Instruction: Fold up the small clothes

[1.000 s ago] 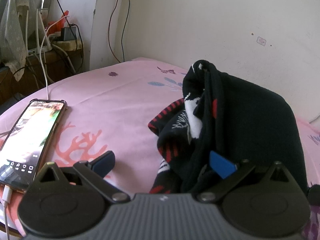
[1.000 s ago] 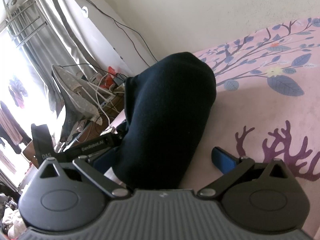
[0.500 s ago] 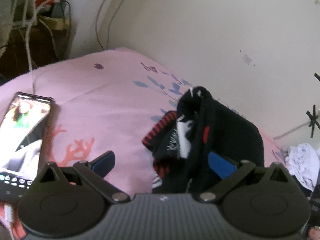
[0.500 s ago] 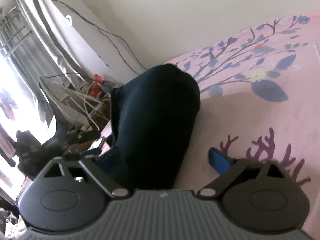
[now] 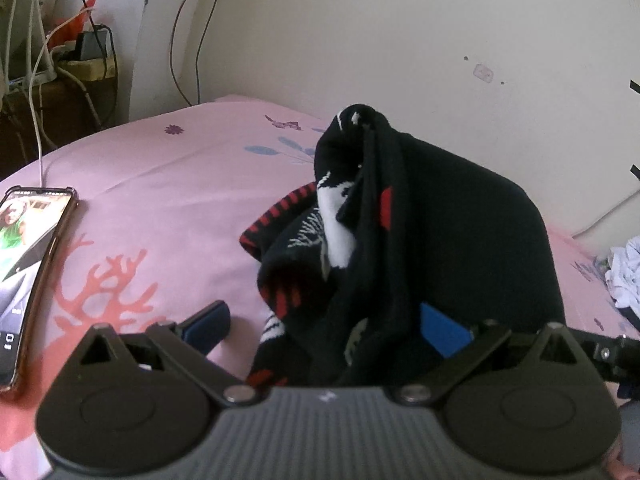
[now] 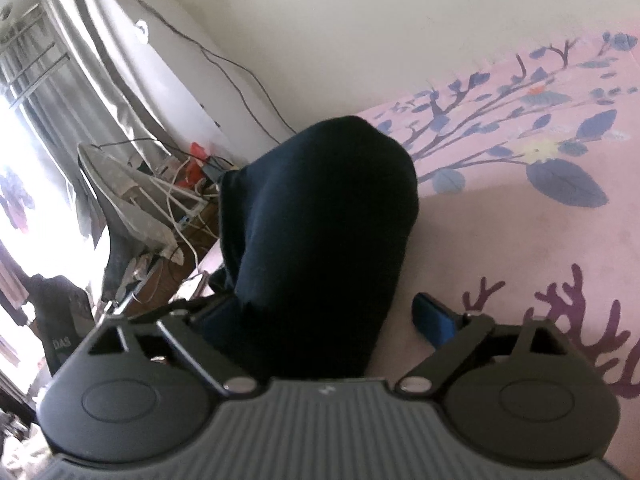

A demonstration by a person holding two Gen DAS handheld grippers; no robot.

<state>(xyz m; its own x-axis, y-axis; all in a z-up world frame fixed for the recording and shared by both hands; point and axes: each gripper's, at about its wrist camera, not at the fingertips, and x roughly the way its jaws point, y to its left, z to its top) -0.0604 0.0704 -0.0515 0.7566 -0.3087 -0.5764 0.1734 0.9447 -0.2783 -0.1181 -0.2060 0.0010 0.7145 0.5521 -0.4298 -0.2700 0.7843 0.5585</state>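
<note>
A small black garment (image 5: 460, 240) with red and white print stands bunched up on the pink bedsheet (image 5: 160, 200). My left gripper (image 5: 324, 320) is open, its jaws wide apart, with the garment's near folds lying between the blue fingertips (image 5: 442, 330). In the right wrist view the same garment (image 6: 320, 240) shows as a plain dark mound. My right gripper (image 6: 316, 316) is open around its near end; the left fingertip is hidden behind the cloth, the right fingertip (image 6: 434, 320) rests by the sheet.
A phone (image 5: 28, 264) with a lit screen lies at the left on the sheet, on a white cable. A white cloth pile (image 5: 624, 276) lies at the right edge. Wall close behind the bed; cables and a side table (image 5: 60, 80) at far left.
The left view swung away and back; the garment sits much as one second ago. The right gripper shifted slightly around the mound. Both grippers stayed open.
</note>
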